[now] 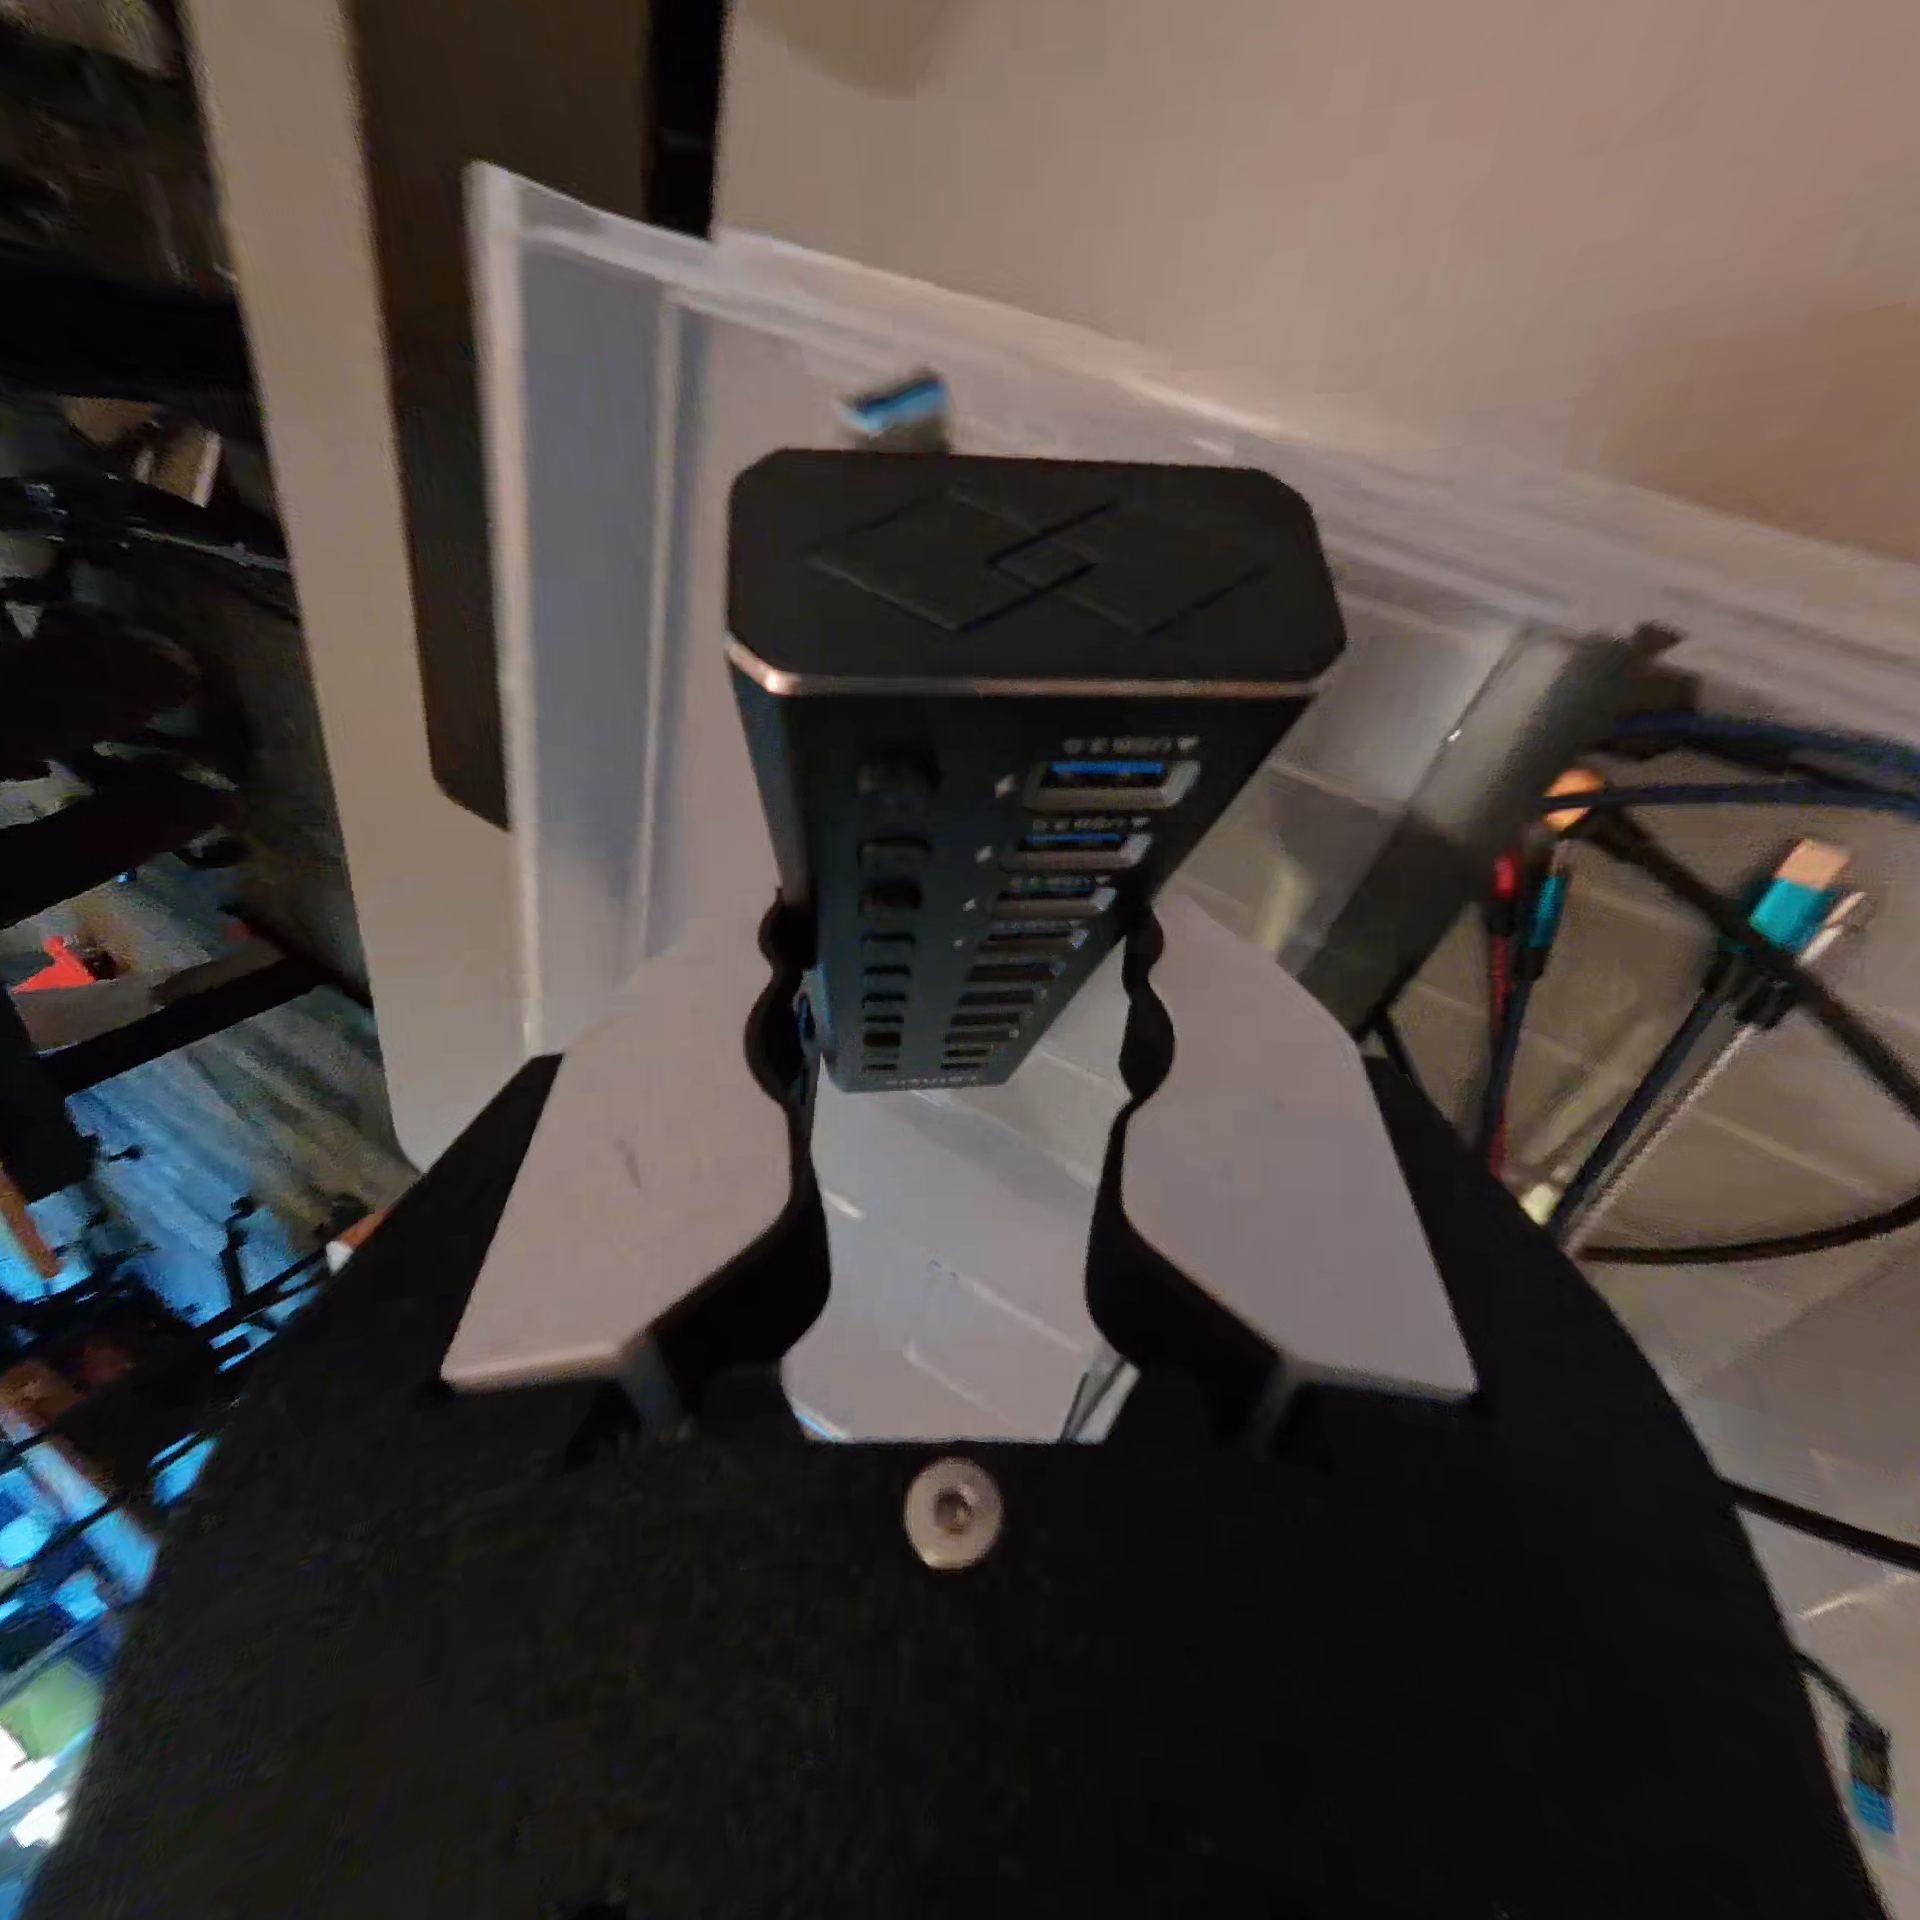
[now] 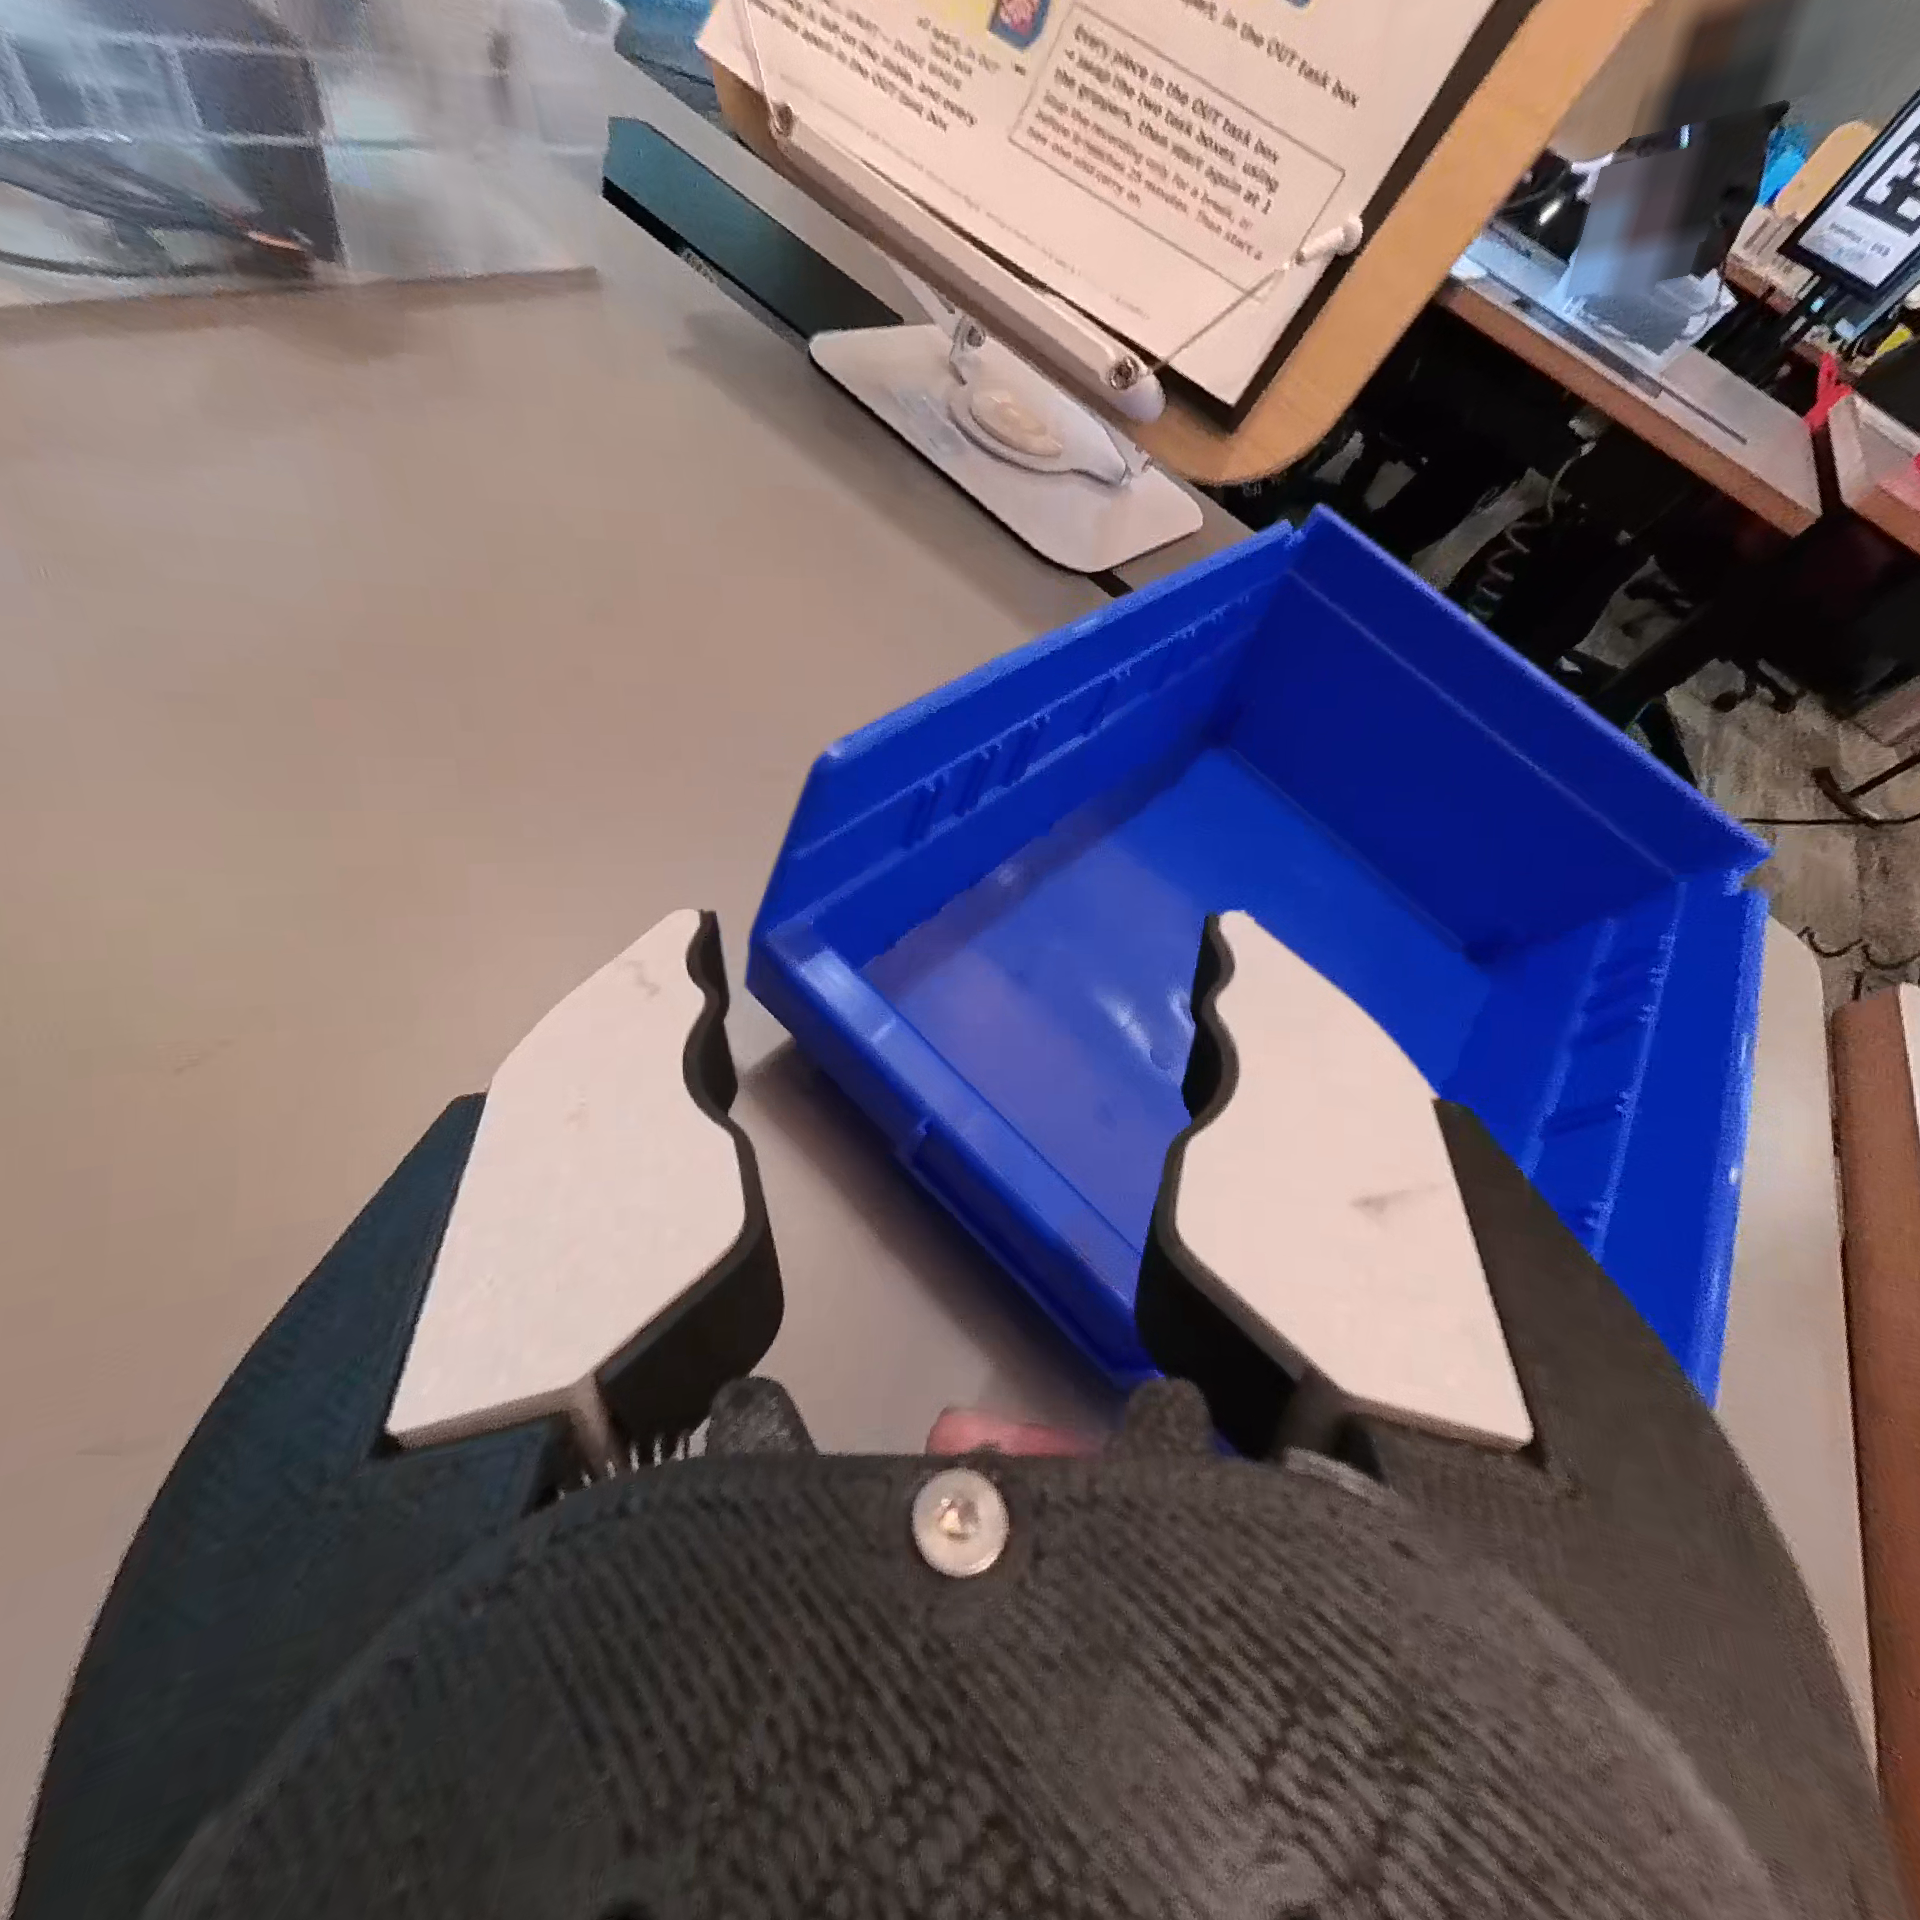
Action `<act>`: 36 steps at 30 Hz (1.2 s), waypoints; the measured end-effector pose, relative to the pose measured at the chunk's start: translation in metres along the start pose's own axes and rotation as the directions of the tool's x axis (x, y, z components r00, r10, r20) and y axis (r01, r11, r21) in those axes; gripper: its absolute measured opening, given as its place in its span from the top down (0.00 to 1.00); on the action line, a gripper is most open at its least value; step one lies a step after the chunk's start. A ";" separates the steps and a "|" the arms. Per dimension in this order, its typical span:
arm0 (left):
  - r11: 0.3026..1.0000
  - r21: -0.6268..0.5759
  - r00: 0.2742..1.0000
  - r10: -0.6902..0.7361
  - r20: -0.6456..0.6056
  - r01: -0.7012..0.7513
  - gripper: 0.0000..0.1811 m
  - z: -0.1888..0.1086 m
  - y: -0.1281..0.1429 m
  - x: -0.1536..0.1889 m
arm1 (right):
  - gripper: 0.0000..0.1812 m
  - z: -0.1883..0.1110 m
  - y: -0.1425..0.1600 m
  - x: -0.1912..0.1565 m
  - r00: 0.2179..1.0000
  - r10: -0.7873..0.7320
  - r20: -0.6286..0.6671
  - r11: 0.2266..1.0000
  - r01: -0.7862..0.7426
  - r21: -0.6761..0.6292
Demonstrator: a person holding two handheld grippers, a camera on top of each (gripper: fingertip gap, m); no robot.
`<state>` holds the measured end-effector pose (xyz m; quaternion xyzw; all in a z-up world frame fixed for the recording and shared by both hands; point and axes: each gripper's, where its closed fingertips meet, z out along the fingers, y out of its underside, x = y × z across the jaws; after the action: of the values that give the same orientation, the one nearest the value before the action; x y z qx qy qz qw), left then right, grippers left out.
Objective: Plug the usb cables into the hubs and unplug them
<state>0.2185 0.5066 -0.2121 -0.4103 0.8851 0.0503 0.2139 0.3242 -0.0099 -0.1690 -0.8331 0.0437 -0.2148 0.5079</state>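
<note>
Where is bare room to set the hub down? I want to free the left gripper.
The grey tabletop left of the empty blue plastic bin and before the white document stand is bare. The bin's floor is free too. The clear plastic box of tangled cables is crowded.

A grey-beige tabletop (image 2: pixel 343 644) fills the right wrist view. At its far edge a document stand (image 2: pixel 1049 436) holds a printed sheet (image 2: pixel 1049 135). Beyond the stand, another desk (image 2: pixel 1621 364) carries clutter over dark carpet (image 2: pixel 1787 748). In the left wrist view, a plain cream wall (image 1: pixel 1351 187) rises behind a clear plastic bin (image 1: pixel 623 468).
</note>
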 end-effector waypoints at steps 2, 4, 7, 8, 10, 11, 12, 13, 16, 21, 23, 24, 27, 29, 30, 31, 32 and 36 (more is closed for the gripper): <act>0.990 0.121 0.997 -0.072 0.033 0.067 0.67 -0.021 -0.009 -0.005 | 0.53 -0.002 -0.006 -0.003 1.000 -0.014 0.004 1.000 0.014 0.013; 0.967 0.226 0.990 -0.130 0.056 0.114 0.67 -0.046 -0.016 -0.009 | 0.53 -0.005 -0.012 -0.007 1.000 -0.021 0.007 0.999 0.021 0.030; 0.919 0.366 0.980 -0.185 0.074 0.146 0.67 -0.090 -0.032 -0.010 | 0.53 -0.008 -0.027 -0.017 0.999 -0.011 0.032 0.996 0.008 0.086; 0.903 0.405 0.979 -0.189 0.074 0.144 0.67 -0.107 -0.039 -0.008 | 0.53 -0.008 -0.034 -0.021 0.999 -0.005 0.044 0.993 0.000 0.119; 0.868 0.483 0.980 -0.179 0.080 0.119 0.67 -0.142 -0.059 0.002 | 0.53 -0.009 -0.048 -0.034 0.996 0.012 0.084 0.982 -0.028 0.187; 0.846 0.522 0.983 -0.169 0.074 0.106 0.67 -0.160 -0.071 0.011 | 0.53 -0.008 -0.055 -0.043 0.993 0.021 0.113 0.975 -0.045 0.219; 0.816 0.568 0.986 -0.161 0.055 0.101 0.67 -0.178 -0.086 0.022 | 0.52 -0.007 -0.062 -0.053 0.989 0.026 0.147 0.967 -0.063 0.247; 0.781 0.615 0.988 -0.150 0.023 0.104 0.67 -0.194 -0.101 0.037 | 0.50 -0.006 -0.070 -0.064 0.982 0.032 0.186 0.957 -0.084 0.277; 0.661 0.742 0.994 -0.076 -0.083 0.112 0.67 -0.235 -0.149 0.093 | 0.46 -0.004 -0.090 -0.100 0.952 0.040 0.303 0.921 -0.153 0.358; 0.476 0.855 0.956 0.090 -0.279 0.205 0.67 -0.278 -0.224 0.209 | 0.43 -0.015 -0.123 -0.145 0.924 -0.029 0.381 0.841 -0.183 0.508; 0.433 0.875 0.932 0.171 -0.318 0.219 0.67 -0.289 -0.248 0.254 | 0.40 -0.022 -0.131 -0.157 0.915 -0.051 0.399 0.827 -0.186 0.531; 0.407 0.887 0.922 0.210 -0.325 0.220 0.67 -0.295 -0.259 0.272 | 0.41 -0.024 -0.133 -0.160 0.915 -0.061 0.400 0.820 -0.182 0.542; 0.363 0.898 0.893 0.275 -0.357 0.247 0.67 -0.309 -0.280 0.307 | 0.57 -0.037 -0.138 -0.165 0.914 -0.118 0.388 0.785 -0.154 0.601; 0.324 0.910 0.893 0.278 -0.354 0.260 0.67 -0.315 -0.286 0.313 | 0.64 -0.043 -0.139 -0.159 0.926 -0.131 0.354 0.769 -0.130 0.625; 0.315 0.912 0.896 0.270 -0.353 0.265 0.67 -0.317 -0.286 0.313 | 0.65 -0.045 -0.138 -0.159 0.919 -0.128 0.373 0.778 -0.140 0.612; 0.305 0.913 0.894 0.270 -0.357 0.272 0.67 -0.318 -0.286 0.314 | 0.65 -0.046 -0.138 -0.159 0.923 -0.144 0.358 0.782 -0.115 0.612; 0.289 0.919 0.894 0.282 -0.348 0.266 0.67 -0.320 -0.284 0.316 | 0.64 -0.047 -0.137 -0.159 0.929 -0.164 0.332 0.784 -0.081 0.615; 0.287 0.936 0.925 0.259 -0.278 0.202 0.67 -0.320 -0.280 0.320 | 0.65 -0.044 -0.134 -0.159 0.938 -0.199 0.285 0.797 -0.014 0.603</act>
<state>0.1366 0.0123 -0.0336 -0.1852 0.7681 -0.5642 0.2398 0.1431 0.0640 -0.0854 -0.6558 -0.1541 -0.0983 0.7325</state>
